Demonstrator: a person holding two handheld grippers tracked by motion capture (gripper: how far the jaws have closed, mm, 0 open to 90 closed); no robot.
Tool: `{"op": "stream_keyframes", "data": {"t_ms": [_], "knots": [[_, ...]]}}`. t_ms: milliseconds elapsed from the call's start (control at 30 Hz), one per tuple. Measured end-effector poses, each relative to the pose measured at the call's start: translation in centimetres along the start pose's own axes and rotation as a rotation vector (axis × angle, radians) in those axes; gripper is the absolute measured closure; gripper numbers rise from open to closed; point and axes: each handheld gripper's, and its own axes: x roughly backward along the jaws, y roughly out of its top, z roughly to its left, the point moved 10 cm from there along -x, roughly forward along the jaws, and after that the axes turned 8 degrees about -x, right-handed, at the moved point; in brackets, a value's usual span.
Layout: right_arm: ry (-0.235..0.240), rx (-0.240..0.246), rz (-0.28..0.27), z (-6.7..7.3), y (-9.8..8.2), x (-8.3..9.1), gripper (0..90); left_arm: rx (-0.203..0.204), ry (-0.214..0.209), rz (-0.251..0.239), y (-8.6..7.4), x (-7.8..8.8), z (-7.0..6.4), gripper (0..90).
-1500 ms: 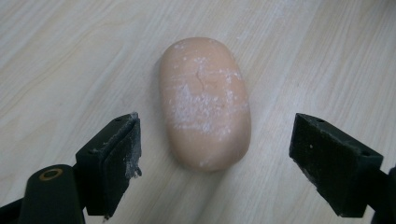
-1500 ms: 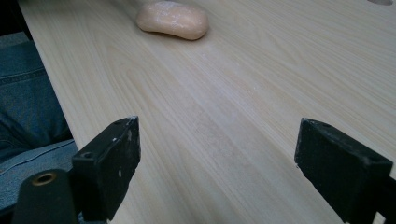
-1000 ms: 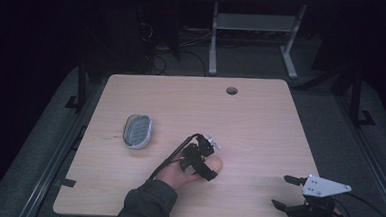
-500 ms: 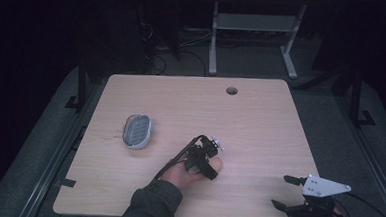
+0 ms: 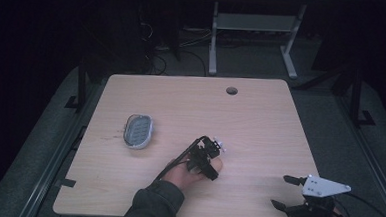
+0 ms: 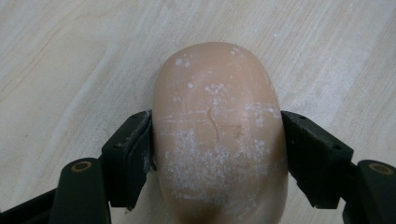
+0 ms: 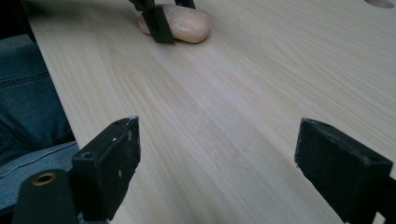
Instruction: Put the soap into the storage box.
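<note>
A peach-coloured soap bar (image 6: 217,135), dusted with white specks, lies on the wooden table (image 5: 260,122). My left gripper (image 6: 217,154) is shut on it, one jaw pressed against each long side. In the high view this gripper (image 5: 209,158) sits at the table's front middle, with the soap bar (image 5: 218,165) just showing under it. The right gripper (image 5: 282,192) stands open at the front right corner, holding nothing. In the right gripper view its jaws (image 7: 217,158) are wide apart over bare wood, and the soap bar (image 7: 187,23) lies far ahead.
A grey oval soap dish (image 5: 138,130) with a ribbed inside rests on the left part of the table. A round cable hole (image 5: 231,90) is near the far edge. A metal stand (image 5: 253,26) is on the floor beyond the table.
The left hand and its gripper have shifted slightly to the right and away with the soap bar. The right gripper has stayed in place.
</note>
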Motion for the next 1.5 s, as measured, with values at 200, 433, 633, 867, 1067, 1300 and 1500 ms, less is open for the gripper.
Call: {"op": "stream_keyframes", "data": {"t_ms": [200,433,633,867,1067,1300,1500], "knots": [[0.001,0.001,0.0,0.0,0.0,0.0,13.8,0.023,0.001,0.004,0.0,0.1,0.0,31.1],[0.003,-0.006,-0.003,0.1,0.0,0.0,13.8,0.055,-0.019,-0.022,0.0,0.2,0.1,31.4],[0.004,-0.007,-0.003,0.1,0.0,0.0,13.8,0.058,-0.028,-0.044,0.2,0.6,0.0,31.5],[0.003,-0.009,-0.003,0.1,0.0,0.0,13.8,0.083,-0.064,-0.07,0.3,1.3,0.1,31.5],[0.002,-0.008,-0.004,0.1,0.1,0.0,13.8,0.134,-0.124,-0.132,0.4,2.5,0.5,31.6],[0.0,-0.003,-0.002,0.1,0.1,-0.1,13.8,0.191,-0.162,-0.171,-0.2,3.9,1.2,31.6],[0.001,-0.006,-0.003,0.1,0.1,-0.1,13.8,0.204,-0.183,-0.196,-0.9,5.2,2.1,31.7]]}}
